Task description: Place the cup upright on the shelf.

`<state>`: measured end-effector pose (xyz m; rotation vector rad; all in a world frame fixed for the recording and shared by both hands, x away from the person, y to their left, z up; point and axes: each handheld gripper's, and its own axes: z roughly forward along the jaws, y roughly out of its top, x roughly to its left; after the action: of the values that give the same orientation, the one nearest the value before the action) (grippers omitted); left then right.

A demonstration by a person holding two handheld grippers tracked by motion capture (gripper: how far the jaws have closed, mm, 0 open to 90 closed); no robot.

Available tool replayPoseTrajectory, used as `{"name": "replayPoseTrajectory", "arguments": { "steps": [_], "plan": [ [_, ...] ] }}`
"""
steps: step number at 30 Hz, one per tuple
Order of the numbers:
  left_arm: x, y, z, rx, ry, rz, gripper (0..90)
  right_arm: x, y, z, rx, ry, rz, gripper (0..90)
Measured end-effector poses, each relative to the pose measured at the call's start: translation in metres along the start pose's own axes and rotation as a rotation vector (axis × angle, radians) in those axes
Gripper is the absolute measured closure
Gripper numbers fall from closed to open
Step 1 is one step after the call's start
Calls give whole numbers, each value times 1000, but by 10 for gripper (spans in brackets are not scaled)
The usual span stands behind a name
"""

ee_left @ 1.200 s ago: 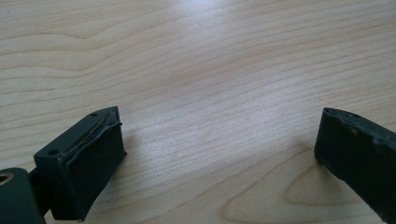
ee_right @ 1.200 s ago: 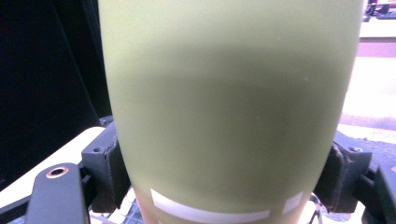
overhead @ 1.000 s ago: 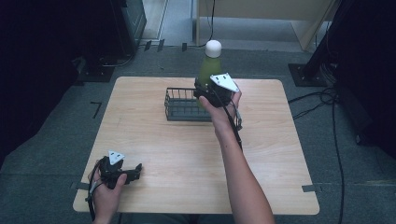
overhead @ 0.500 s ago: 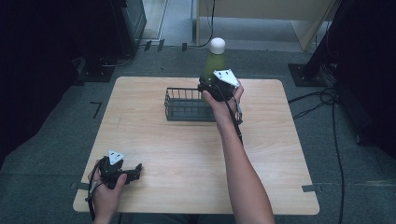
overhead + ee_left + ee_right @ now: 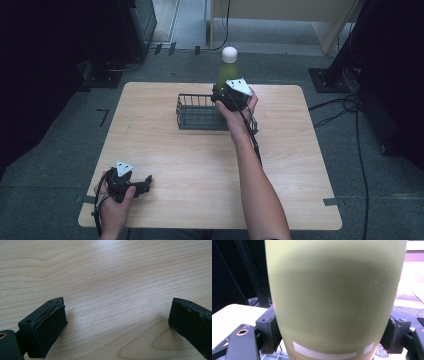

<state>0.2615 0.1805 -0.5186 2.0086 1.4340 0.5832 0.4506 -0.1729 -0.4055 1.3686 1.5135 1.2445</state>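
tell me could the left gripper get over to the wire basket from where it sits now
Probably yes. The left gripper rests open near the table's front left corner, and bare wood lies between it and the basket. Only the basket's right end is taken, where the right gripper holds the green bottle.

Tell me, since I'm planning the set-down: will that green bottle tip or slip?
The bottle looks tall and narrow, so it may tip. Its smooth, tapered body could slip in the right claw. It appears full, so probably heavy.

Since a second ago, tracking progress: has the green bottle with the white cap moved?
Yes. The green bottle with the white cap, clamped in the right gripper, sank toward the black wire basket.
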Motion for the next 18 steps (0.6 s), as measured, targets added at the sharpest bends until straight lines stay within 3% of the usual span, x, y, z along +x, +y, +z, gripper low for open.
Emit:
{"name": "replayPoseTrajectory", "arguments": {
  "steps": [8, 18],
  "plan": [
    [0, 0, 0, 0, 0, -1, 16, -3, -13, 5, 10, -8, -16, 201],
    [0, 0, 0, 0, 0, 0, 16, -3, -20, -1, -17, -6, -31, 200]
  ]
}}
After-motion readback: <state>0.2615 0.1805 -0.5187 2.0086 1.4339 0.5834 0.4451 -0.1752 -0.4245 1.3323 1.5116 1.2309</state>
